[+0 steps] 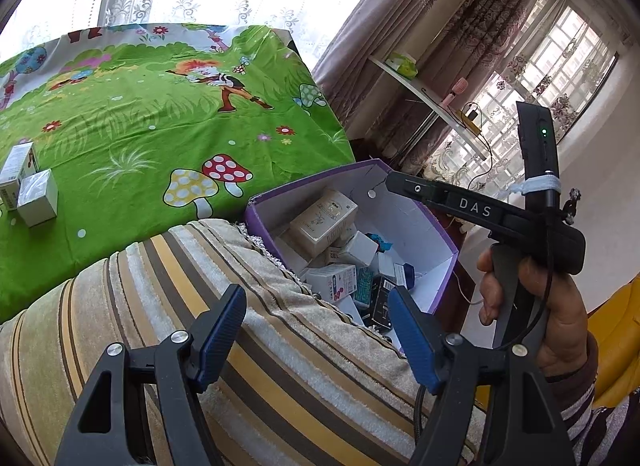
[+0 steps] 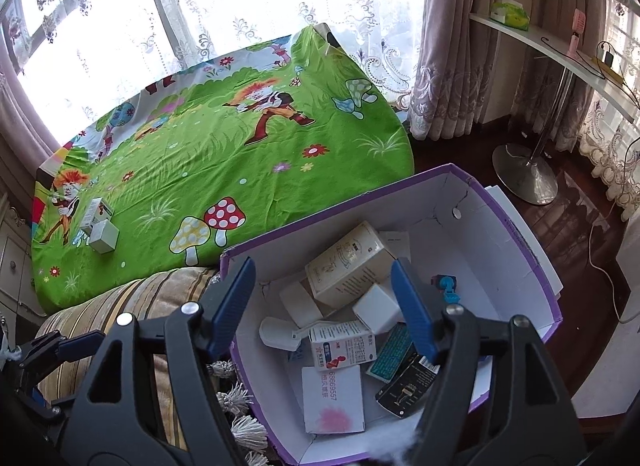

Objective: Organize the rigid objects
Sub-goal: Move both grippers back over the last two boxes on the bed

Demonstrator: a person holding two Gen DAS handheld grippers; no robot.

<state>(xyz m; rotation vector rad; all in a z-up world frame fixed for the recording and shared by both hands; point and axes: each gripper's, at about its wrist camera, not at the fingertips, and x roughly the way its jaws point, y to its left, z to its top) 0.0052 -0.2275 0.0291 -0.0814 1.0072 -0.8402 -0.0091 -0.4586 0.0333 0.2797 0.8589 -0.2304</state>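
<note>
Nearest our left wrist camera, the left gripper (image 1: 316,330) stood with its blue pads spread wide and nothing between them, poised over a striped cushion (image 1: 168,306). We saw our right hand (image 1: 532,306) at that view's right side, wrapped round the handle of the other tool.

From the right wrist camera, we found the right gripper (image 2: 324,306) equally wide and empty, hovering above the purple cardboard box (image 2: 532,234), whose inside was white. We counted a jumble of small packages in it: a tall cream carton (image 2: 352,262) lying tilted on top, a red-and-white medicine box (image 2: 344,346) beside a teal packet (image 2: 390,354), a black packet (image 2: 408,386) and a flat white card (image 2: 332,398) on the floor of the box.

We noted two more small white boxes (image 2: 100,225), touching each other, well apart from the purple box, on the green cartoon cloth (image 2: 224,153) with its printed mushrooms. The cushion lay between the cloth and the box.
</note>
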